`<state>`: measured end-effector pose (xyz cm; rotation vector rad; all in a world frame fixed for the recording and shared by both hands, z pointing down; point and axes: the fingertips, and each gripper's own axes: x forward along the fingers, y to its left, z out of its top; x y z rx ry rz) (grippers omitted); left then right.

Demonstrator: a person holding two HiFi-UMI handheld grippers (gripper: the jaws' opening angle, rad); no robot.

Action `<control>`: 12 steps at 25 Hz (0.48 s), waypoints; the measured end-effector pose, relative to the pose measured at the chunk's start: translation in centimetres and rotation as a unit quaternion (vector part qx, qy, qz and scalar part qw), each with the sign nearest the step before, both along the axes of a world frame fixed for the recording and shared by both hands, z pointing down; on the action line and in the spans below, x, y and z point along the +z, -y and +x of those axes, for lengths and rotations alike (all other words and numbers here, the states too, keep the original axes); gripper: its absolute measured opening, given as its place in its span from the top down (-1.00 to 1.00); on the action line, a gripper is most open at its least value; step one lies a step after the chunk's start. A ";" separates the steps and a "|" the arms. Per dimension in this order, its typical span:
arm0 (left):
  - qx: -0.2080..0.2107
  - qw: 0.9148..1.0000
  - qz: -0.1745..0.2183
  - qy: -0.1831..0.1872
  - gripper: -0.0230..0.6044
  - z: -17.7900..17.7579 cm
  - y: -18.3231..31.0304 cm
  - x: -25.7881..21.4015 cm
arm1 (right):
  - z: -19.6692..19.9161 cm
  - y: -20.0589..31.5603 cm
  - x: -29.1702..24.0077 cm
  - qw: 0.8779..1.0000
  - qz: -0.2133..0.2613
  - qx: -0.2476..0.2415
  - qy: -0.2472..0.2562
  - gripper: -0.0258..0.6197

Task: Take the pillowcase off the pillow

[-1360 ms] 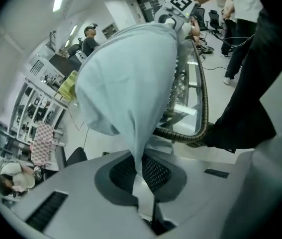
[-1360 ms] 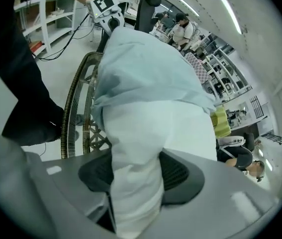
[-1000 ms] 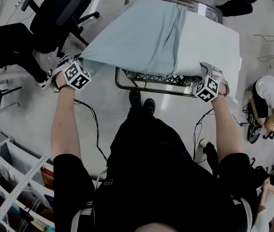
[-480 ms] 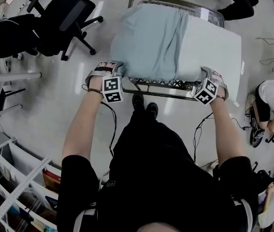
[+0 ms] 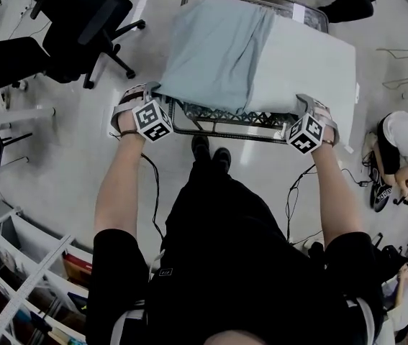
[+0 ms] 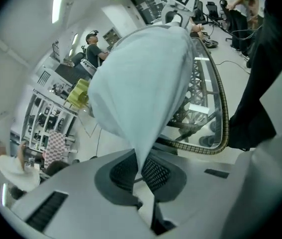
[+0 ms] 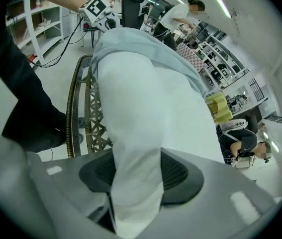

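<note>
A white pillow [image 5: 311,56] lies on a wire-frame table [image 5: 221,123], its left part still inside a pale blue pillowcase [image 5: 214,52]. My left gripper [image 5: 153,92] is at the pillowcase's near left corner. In the left gripper view it [image 6: 141,169] has just closed and is shut on a fold of the blue pillowcase [image 6: 141,78]. My right gripper [image 5: 306,103] holds the pillow's near right corner. In the right gripper view its jaws [image 7: 138,178] have just tightened and are shut on the bunched white pillow [image 7: 150,108]; the pillowcase [image 7: 145,40] shows beyond.
A black office chair [image 5: 92,20] stands left of the table. A person [image 5: 405,146] sits on the floor at the right. White shelving [image 5: 16,264] fills the lower left corner. Cables [image 5: 153,185] run across the floor near my feet.
The left gripper let go of the pillowcase it had stretched out to the left, and the cloth fell back. It moved right to the pillow's near edge and gripped the cloth again. The right gripper stayed put.
</note>
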<state>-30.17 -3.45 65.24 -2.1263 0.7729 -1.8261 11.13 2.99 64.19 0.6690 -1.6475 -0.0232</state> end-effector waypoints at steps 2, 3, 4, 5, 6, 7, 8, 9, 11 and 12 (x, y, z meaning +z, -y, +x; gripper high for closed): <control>-0.017 1.000 0.014 0.003 0.90 -1.7 1.4 -1.6 | 0.4 -0.1 0.0 1.000 0.002 0.008 0.005 0.19; -0.025 0.999 0.019 0.002 0.90 -2.5 2.1 -2.3 | 0.7 -0.3 0.0 1.000 0.002 0.011 0.006 0.20; -0.034 0.999 0.021 -0.001 0.90 -3.2 2.7 -3.1 | 0.9 -0.5 0.1 1.000 0.003 0.012 0.008 0.20; -0.041 0.999 0.022 -0.004 0.90 -3.9 3.2 -3.7 | 1.2 -0.8 0.1 1.000 0.002 0.014 0.009 0.20; -0.045 0.999 0.024 -0.004 0.90 -4.5 3.7 -4.4 | 1.3 -1.1 0.1 1.000 0.002 0.015 0.011 0.20; -0.044 0.999 0.028 -0.002 0.90 -4.8 4.1 -5.0 | 1.5 -1.4 0.0 1.000 0.002 0.016 0.012 0.20; -0.041 0.999 0.034 0.003 0.90 -5.1 4.4 -5.6 | 1.7 -1.6 0.0 1.000 0.001 0.017 0.013 0.20; -0.039 0.998 0.041 0.005 0.90 -5.3 4.8 -6.1 | 1.9 -1.9 0.0 1.000 0.001 0.019 0.014 0.20; -0.039 0.998 0.051 0.002 0.90 -5.2 5.4 -7.1 | 2.5 -2.5 0.1 1.000 -0.002 0.025 0.014 0.20; -0.039 0.998 0.055 0.000 0.90 -5.1 5.6 -7.5 | 2.8 -2.9 0.1 0.999 -0.004 0.028 0.014 0.20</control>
